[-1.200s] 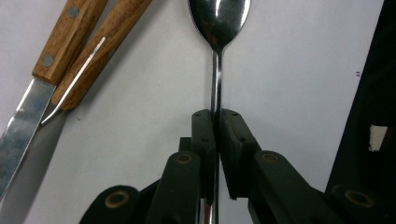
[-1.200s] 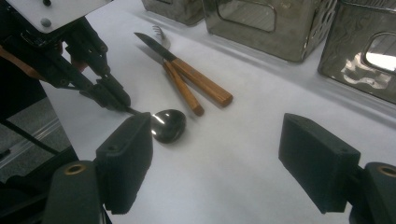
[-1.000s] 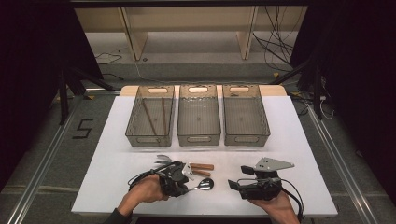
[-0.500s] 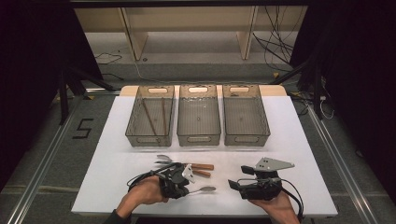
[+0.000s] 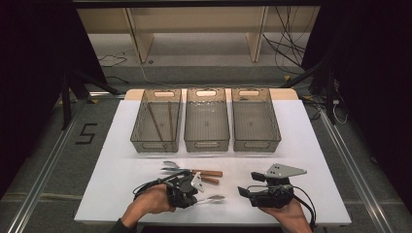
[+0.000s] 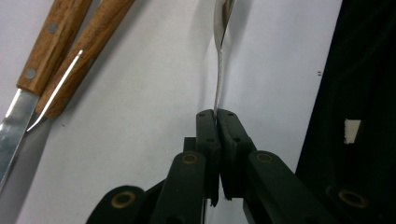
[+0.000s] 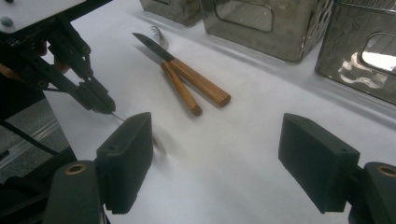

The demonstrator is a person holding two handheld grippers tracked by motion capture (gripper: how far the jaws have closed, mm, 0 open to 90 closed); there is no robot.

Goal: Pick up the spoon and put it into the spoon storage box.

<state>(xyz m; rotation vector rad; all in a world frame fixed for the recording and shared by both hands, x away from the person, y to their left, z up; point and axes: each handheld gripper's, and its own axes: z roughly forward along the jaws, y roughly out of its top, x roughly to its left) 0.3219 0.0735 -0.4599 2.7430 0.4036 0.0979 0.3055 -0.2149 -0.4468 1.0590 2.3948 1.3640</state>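
On the white surface (image 5: 116, 165), near its front edge, the left tongs (image 6: 216, 114) are clamped tight on the thin handle of a metal spoon (image 6: 219, 60), whose bowl points toward the right tongs. Just beyond lie a wood-handled knife (image 7: 189, 74) and fork (image 7: 177, 86), side by side. The right tongs (image 7: 215, 140) gape wide, gripping nothing.

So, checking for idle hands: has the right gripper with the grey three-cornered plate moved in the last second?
No. The right gripper sits in the same spot, in front of the rightmost smoky clear plastic bin, tongs open.
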